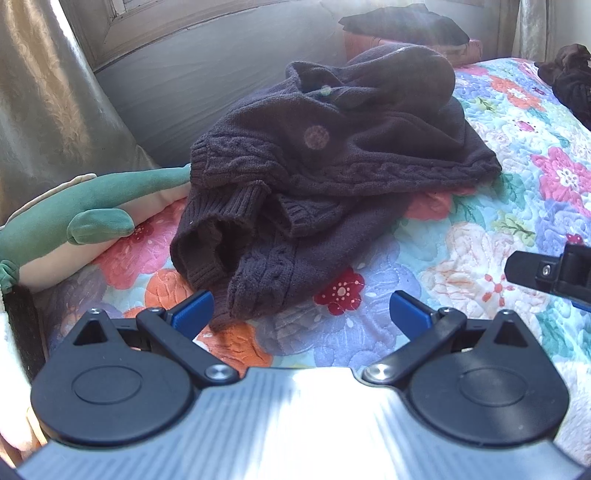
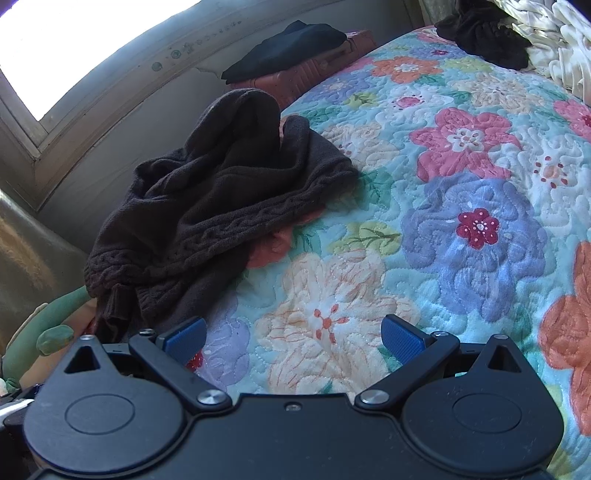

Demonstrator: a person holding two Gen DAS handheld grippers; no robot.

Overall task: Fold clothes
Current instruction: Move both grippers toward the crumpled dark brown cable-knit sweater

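Observation:
A dark brown cable-knit sweater (image 1: pixel 325 162) lies crumpled on the floral quilt (image 1: pixel 509 206), its ribbed cuff nearest me. My left gripper (image 1: pixel 301 314) hovers open just in front of the sweater's near edge, nothing between its blue pads. In the right wrist view the same sweater (image 2: pixel 221 199) lies at the left on the quilt (image 2: pixel 461 206). My right gripper (image 2: pixel 293 341) stands open above bare quilt, to the right of the sweater's near edge. The right gripper's black tip (image 1: pixel 546 273) shows at the right edge of the left wrist view.
A green and cream plush toy (image 1: pixel 74 218) lies left of the sweater by the curtain. Dark clothes (image 1: pixel 402 24) rest on a reddish case beyond the bed. Another dark garment (image 2: pixel 484 33) and a white knit blanket (image 2: pixel 557 40) lie at the far right.

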